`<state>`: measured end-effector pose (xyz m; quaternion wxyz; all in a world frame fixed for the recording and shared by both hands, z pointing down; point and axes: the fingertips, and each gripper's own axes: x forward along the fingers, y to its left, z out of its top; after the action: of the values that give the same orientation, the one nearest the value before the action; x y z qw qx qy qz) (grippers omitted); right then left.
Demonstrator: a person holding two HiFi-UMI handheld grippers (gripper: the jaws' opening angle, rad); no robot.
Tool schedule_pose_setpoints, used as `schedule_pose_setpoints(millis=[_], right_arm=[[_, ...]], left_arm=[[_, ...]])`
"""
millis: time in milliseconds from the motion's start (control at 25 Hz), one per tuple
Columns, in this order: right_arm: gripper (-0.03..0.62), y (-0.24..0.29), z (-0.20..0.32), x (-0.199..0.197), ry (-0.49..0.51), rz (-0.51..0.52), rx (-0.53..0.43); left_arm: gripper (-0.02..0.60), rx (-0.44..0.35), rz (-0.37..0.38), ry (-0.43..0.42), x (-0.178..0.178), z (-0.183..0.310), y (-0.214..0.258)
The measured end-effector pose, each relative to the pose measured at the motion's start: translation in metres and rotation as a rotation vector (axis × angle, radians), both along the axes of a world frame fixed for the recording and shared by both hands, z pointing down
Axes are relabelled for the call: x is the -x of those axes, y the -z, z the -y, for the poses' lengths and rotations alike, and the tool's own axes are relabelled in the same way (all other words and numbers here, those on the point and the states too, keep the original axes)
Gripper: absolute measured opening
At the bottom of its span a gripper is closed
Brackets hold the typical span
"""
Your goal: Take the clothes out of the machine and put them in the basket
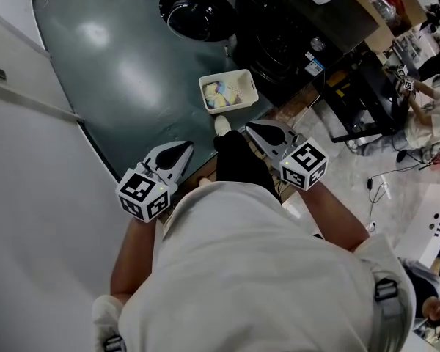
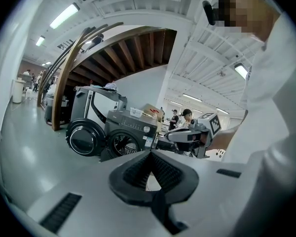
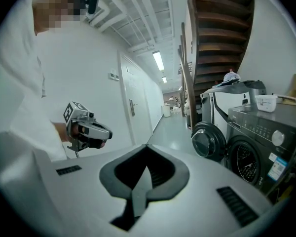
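Yellow and pale blue clothes [image 1: 221,95] lay as one small heap in the white basket [image 1: 251,86], and I could not count the single pieces in it. The basket stood on the green floor [image 1: 117,64], just in front of the dark machine [image 1: 279,28], whose round door [image 1: 198,12] was swung open to the left side of the head view. The basket was rectangular, and its long side ran about across that view, a little tilted. Whether more clothes were inside the drum I could not tell. From the hands, both the basket and the machine lay ahead and lower, past the person's feet, well apart from the jaws. The right hand-held gripper [image 1: 253,128] was nearer to them than the left hand-held gripper [image 1: 187,147], because the machine stood to the right of the middle. Both were clenched, jaws tip to tip, and grasped nothing. So the coming move, in my judgement, was a reach forward and to the right, toward the drum. By count: one basket, one heap of clothes, one open door, two hand-held grippers.
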<state>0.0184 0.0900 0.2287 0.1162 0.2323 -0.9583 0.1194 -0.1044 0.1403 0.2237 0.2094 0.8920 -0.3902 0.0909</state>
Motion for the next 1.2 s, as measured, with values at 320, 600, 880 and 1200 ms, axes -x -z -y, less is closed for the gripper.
schedule_pose_setpoints(millis=[320,600,880,1200], right_arm=[[0.005,0.001,-0.007,0.008,0.020,0.002,-0.006],[0.005,0.001,-0.014,0.011,0.017,0.007,-0.007],[0.005,-0.003,-0.021,0.005,0.007,-0.001,0.004],[0.005,-0.005,-0.024,-0.005,-0.008,-0.007,0.007]], left_arm=[[-0.003,0.007,0.003,0.008,0.005,-0.004,-0.006],[-0.003,0.025,0.002,-0.003,0.002,-0.009,-0.010],[-0.003,0.035,0.005,-0.027,-0.003,-0.012,-0.015],[-0.003,0.054,0.001,-0.043,-0.013,-0.015,-0.023]])
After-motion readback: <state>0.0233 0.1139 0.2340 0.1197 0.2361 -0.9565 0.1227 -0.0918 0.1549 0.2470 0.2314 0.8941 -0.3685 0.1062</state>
